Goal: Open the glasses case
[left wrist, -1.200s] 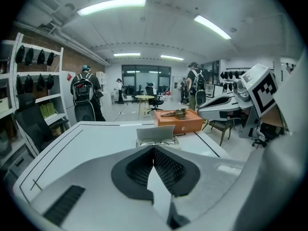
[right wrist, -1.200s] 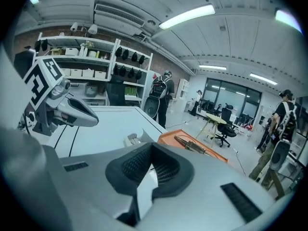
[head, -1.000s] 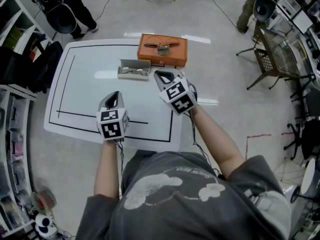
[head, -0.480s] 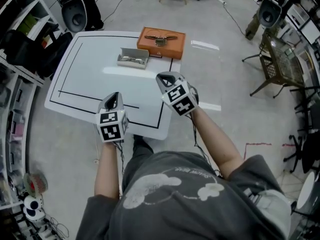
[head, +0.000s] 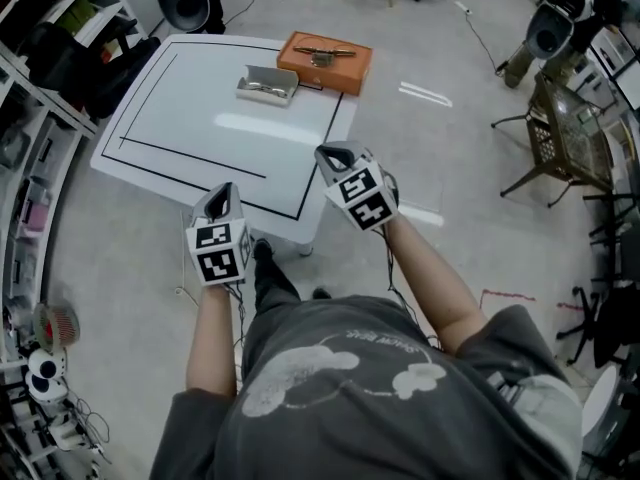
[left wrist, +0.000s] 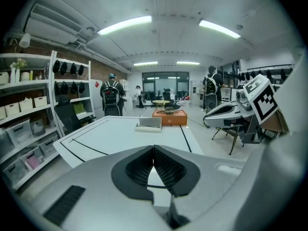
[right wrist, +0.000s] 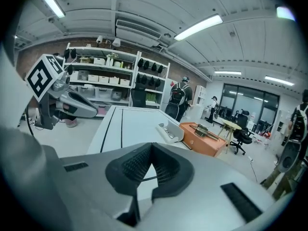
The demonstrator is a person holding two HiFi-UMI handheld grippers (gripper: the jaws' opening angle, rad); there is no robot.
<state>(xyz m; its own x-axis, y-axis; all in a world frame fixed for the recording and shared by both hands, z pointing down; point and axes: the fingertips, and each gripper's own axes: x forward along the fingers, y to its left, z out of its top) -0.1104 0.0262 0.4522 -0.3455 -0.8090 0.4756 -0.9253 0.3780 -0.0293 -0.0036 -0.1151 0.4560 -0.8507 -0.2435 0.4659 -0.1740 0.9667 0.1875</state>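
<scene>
Grey glasses case (head: 268, 84) lies open at the white table's (head: 200, 118) far edge beside an orange box (head: 325, 63), well apart from the left gripper (head: 226, 190) and right gripper (head: 332, 154), both pinched closed, empty.

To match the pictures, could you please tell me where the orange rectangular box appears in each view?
Head view: orange rectangular box, top centre.
Left gripper view: box, centre.
Right gripper view: box, right of centre.
Shared landmark: open silver glasses case beside it.

surface: white table (head: 200, 128) | on it: grey glasses case (head: 267, 84), lid open | orange box (head: 325, 63) just beside
</scene>
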